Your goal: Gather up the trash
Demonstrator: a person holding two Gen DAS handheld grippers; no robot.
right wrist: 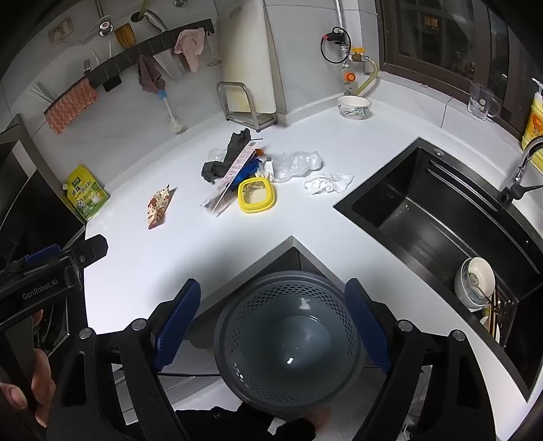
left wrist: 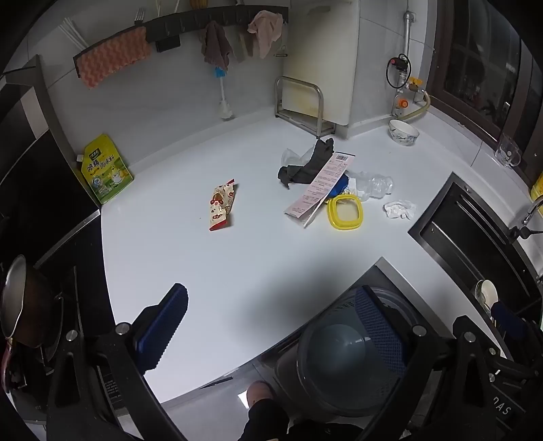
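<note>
Below, both grippers tilt downward toward a white countertop (left wrist: 210,271), jaws spread wide and holding nothing. The left gripper (left wrist: 271,329) fills the lower edge of its view; its blue pads (left wrist: 163,325) stand well apart, one over the counter, the other over the grey perforated bin (right wrist: 288,339). The right gripper (right wrist: 271,325) brackets that bin in the lower centre of its view without touching it. At the lower left of the right view, a hand (right wrist: 30,390) grips the left tool's handle.

The trash lies on the counter in mid-frame. A snack wrapper (left wrist: 222,205) lies alone at left centre, its long axis running near-vertically in the picture. To its right sits a cluster: a dark glove (left wrist: 309,164), a long receipt (left wrist: 320,185) slanting from upper right to lower left, a yellow lid ring (left wrist: 344,212), clear crumpled plastic (left wrist: 373,185), and a crumpled white tissue (left wrist: 398,208) just beyond.

A black sink (right wrist: 441,217) occupies the right side; a bowl (right wrist: 353,106) stands at the back, a green seasoning pouch (left wrist: 107,168) at left, and cloths hang on a wall rail (left wrist: 210,22).
</note>
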